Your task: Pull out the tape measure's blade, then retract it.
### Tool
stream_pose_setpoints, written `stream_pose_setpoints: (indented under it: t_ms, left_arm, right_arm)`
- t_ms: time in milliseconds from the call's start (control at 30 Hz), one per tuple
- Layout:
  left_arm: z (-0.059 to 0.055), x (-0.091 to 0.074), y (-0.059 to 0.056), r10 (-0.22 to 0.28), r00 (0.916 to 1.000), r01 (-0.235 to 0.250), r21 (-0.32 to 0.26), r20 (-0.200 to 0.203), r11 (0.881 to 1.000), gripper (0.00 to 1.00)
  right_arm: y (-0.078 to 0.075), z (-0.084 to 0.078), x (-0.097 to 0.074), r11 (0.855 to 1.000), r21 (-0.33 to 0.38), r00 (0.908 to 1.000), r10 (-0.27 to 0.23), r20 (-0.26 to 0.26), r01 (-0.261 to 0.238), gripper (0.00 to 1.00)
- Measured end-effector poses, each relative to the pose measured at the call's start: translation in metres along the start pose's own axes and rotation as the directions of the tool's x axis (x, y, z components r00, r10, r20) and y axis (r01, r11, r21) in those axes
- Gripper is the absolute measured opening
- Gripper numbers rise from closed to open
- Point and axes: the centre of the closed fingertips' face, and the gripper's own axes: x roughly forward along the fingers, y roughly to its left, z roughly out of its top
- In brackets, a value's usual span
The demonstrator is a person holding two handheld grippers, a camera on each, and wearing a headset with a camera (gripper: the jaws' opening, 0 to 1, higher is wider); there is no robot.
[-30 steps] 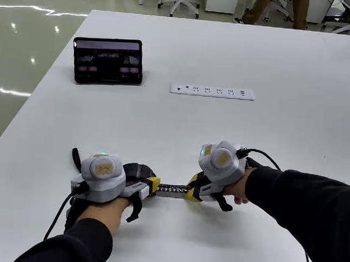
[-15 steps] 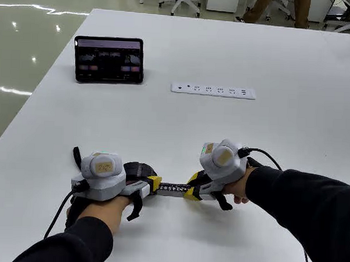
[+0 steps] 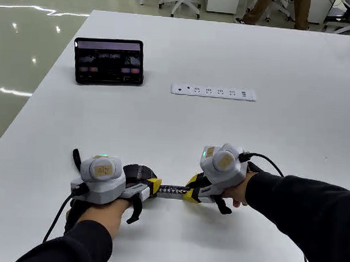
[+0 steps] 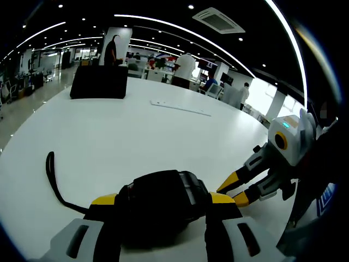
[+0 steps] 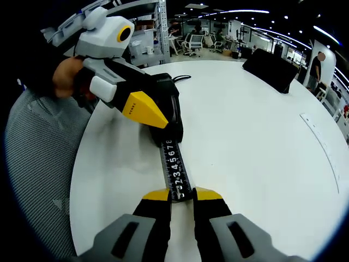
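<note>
Left hand-held gripper (image 3: 153,185) clamps tape measure (image 4: 163,203) | right hand-held gripper (image 5: 182,195) pinches blade (image 5: 172,161)

Blade (image 5: 173,166): white digits in row, 3 to 8 readable, counting up toward tape measure case (image 5: 172,117). Tablet (image 3: 108,61): screen text too small to read.

The tape measure case (image 4: 163,204) is black, and its blade (image 5: 172,164) is dark with white numerals. The left tool (image 3: 153,185) and right tool (image 5: 177,194) are light grey with yellow tips. The surface (image 3: 250,134) is white. On its far side, the power strip (image 3: 214,92) is white and the tablet (image 3: 108,61) is black.
</note>
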Motion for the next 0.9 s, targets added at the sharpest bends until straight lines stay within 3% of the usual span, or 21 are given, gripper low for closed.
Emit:
stream_pose_setpoints:
  t_ms: [533,700,900]
  left_arm:
    - [-0.0007,-0.0003,-0.0010,-0.008,1.0000,0.008,0.009,-0.006,1.000,0.57]
    - [-0.0016,0.0014,-0.0030,0.003,0.9999,-0.002,0.056,-0.011,0.998,0.56]
    - [-0.0017,0.0012,-0.0025,0.011,0.9999,-0.011,0.072,-0.010,0.997,0.56]
  right_arm:
    - [0.0016,0.0000,0.0016,0.999,-0.040,0.9996,-0.005,-0.027,0.004,0.10]
    - [0.0026,0.0009,0.0022,0.999,-0.045,0.9995,-0.003,-0.031,0.001,0.11]
    - [0.0025,0.0016,0.0028,0.999,-0.042,0.9994,-0.003,-0.034,0.002,0.11]
